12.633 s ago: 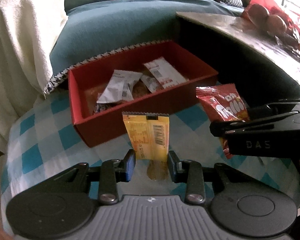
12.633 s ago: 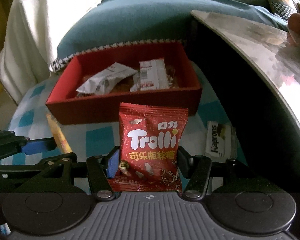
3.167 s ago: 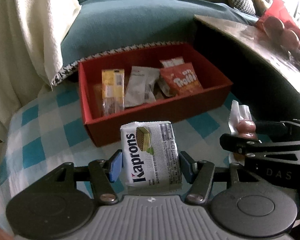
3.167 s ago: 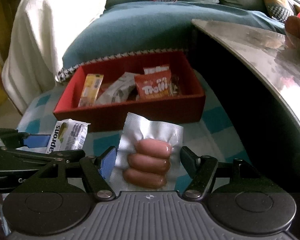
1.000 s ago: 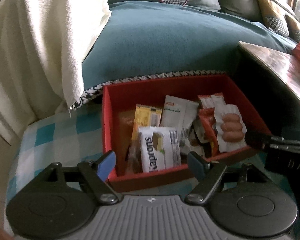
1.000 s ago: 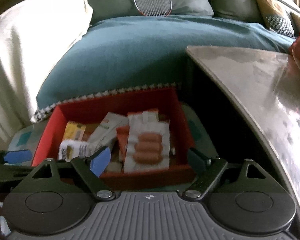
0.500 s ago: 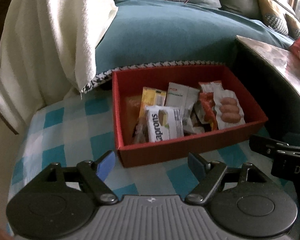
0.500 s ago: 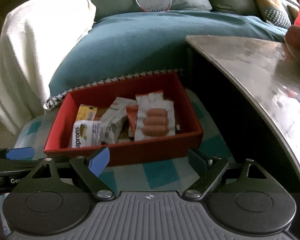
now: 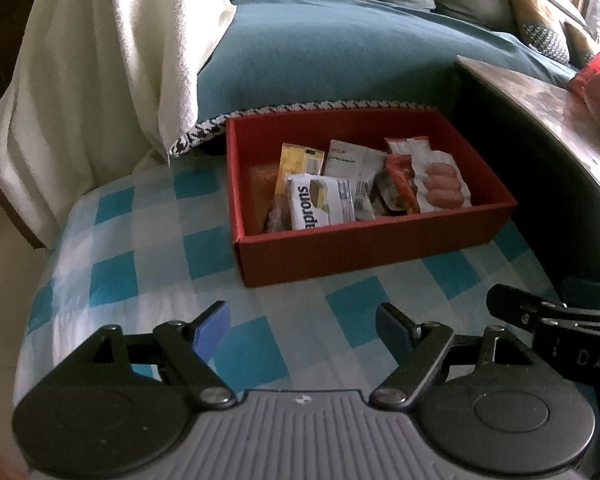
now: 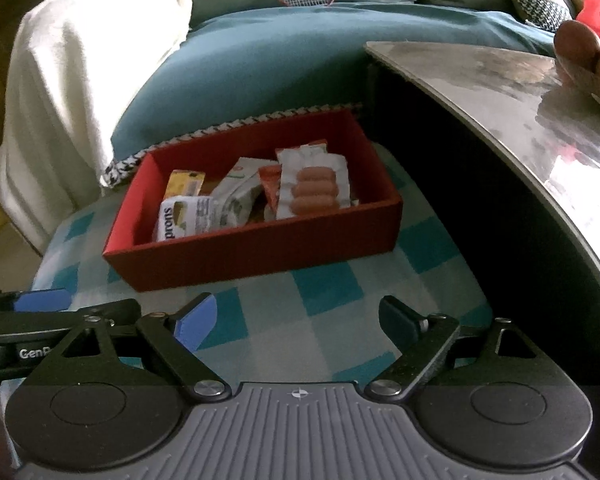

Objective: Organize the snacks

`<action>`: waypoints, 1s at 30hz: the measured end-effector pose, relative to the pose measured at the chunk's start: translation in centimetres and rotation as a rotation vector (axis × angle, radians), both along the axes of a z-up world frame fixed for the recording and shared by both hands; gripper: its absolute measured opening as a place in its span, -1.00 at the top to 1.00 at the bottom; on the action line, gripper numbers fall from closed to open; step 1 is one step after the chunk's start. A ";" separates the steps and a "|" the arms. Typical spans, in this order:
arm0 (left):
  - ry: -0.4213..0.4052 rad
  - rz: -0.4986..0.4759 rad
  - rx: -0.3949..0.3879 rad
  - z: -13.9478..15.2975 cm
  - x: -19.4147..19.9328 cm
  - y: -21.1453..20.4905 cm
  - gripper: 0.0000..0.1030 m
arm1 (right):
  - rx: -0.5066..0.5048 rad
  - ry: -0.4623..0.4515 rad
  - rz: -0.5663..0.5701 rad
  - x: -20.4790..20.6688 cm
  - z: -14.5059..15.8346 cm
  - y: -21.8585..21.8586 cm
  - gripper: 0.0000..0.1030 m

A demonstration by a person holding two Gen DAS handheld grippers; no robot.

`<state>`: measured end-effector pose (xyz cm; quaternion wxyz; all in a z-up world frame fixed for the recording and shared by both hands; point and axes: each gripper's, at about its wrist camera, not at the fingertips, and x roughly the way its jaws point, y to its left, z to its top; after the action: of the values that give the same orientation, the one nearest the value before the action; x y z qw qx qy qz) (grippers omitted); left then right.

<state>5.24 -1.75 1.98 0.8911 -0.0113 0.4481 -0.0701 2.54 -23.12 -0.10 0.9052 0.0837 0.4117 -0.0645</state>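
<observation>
A teal blanket with a houndstooth trim (image 9: pixel 360 52) fills the background beside a cream towel-like throw (image 9: pixel 100 80), above a blue-and-white checked cloth (image 9: pixel 148 264) that carries an open rectangular red cardboard box (image 9: pixel 364 246). A dark, glossy tabletop (image 10: pixel 520 92) curves in on the right. Inside the box lie the snacks: a white "Kaprons" wafer pack (image 9: pixel 320 202) at the near left, a clear vacuum pack of three sausages (image 10: pixel 314 190) at the right, a red candy bag (image 9: pixel 400 182), a white-and-green sachet (image 9: pixel 354 164) and a yellow packet (image 9: pixel 300 164). The left gripper (image 9: pixel 302 326) and the right gripper (image 10: pixel 296 318) hover over the cloth short of the box, jaws spread wide, holding nothing.
</observation>
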 end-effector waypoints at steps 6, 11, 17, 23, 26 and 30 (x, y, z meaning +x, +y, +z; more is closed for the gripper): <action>0.002 0.006 -0.001 0.0 -1.2 0.3 -0.43 | 0.006 -0.002 -0.002 -1.7 0.1 0.4 -0.80; -0.005 0.003 -0.005 0.2 -1.9 0.4 -0.44 | 0.015 -0.004 0.004 -2.5 0.3 0.7 -0.81; -0.006 0.002 -0.007 0.2 -2.6 0.6 -0.46 | 0.014 0.003 0.023 -3.0 0.2 1.5 -0.84; -0.007 0.004 -0.009 0.3 -3.0 0.8 -0.46 | 0.013 0.003 0.027 -3.3 0.3 1.7 -0.84; -0.007 0.007 -0.006 0.3 -3.2 0.8 -0.46 | 0.013 0.007 0.030 -3.3 0.2 1.7 -0.84; -0.009 0.010 -0.004 0.3 -3.3 0.9 -0.46 | 0.012 0.007 0.034 -3.2 0.2 1.8 -0.84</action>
<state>1.92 -0.88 2.23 0.8935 -0.0148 0.4438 -0.0666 -0.69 -21.32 0.10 0.9041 0.0820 0.4168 -0.0470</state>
